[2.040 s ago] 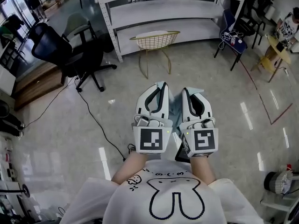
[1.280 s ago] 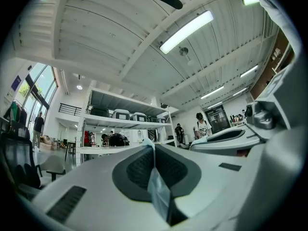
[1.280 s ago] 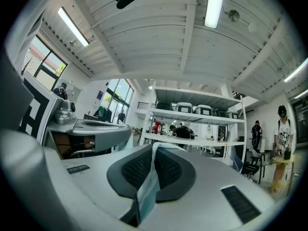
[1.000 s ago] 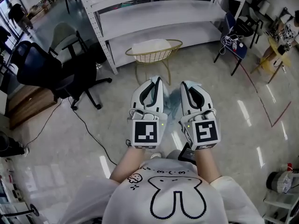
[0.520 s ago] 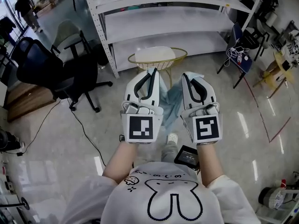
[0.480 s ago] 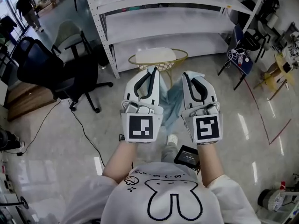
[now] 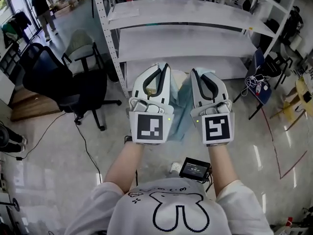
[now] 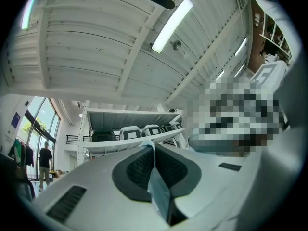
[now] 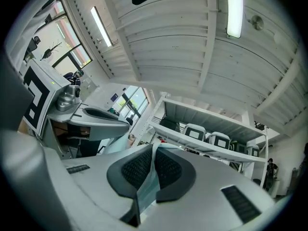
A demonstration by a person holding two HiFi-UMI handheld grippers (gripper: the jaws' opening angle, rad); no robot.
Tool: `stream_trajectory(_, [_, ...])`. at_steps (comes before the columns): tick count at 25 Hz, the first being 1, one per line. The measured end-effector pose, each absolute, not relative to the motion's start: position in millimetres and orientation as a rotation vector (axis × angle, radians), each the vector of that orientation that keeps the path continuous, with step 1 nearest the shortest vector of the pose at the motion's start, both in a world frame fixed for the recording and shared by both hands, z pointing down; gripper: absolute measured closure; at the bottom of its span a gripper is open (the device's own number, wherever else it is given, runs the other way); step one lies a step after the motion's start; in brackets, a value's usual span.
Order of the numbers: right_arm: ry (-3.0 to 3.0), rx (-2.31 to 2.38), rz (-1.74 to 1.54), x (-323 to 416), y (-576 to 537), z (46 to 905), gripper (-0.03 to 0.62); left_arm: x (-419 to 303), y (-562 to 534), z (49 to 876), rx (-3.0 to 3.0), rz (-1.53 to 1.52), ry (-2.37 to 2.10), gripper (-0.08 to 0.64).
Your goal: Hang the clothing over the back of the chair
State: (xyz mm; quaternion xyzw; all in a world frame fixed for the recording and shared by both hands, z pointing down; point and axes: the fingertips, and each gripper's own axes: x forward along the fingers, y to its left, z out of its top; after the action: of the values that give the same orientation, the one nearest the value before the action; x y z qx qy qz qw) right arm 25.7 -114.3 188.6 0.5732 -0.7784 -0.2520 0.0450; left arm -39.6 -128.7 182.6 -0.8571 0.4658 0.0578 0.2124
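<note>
A light blue piece of clothing (image 7: 180, 107) hangs between my two grippers, which I hold side by side at chest height. In the left gripper view the left gripper (image 8: 153, 148) is shut on a fold of the cloth (image 8: 158, 189). The right gripper (image 9: 154, 150) pinches another fold of it (image 9: 146, 189). From above, the left gripper (image 7: 164, 68) and the right gripper (image 7: 195, 72) point toward the shelving. The wire chair is almost fully hidden behind them; only a sliver of pale cushion (image 7: 184, 78) shows between them.
White metal shelving (image 7: 195, 13) stands straight ahead. A black office chair (image 7: 54, 77) and a grey chair (image 7: 83, 45) are at the left, with a cable (image 7: 85, 146) trailing over the floor. A blue chair (image 7: 261, 75) stands at the right. A person (image 7: 44, 4) stands far left.
Both grippers have risen and moved forward together, carrying the cloth. The wire chair, seen ahead of them before, is now covered by them.
</note>
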Motion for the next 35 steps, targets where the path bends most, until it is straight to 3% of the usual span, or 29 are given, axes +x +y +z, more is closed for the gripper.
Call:
stream_trajectory(17, [-2.537,1.668,-0.909,109,-250,124,0.56,28,-250,114,-2.181,0.204,1.4,0.537])
stream_trajectory(35, [-2.424,1.595,-1.2,113,-373,35,0.56,40,-375,25,-2.042,0.278,1.372,0.537])
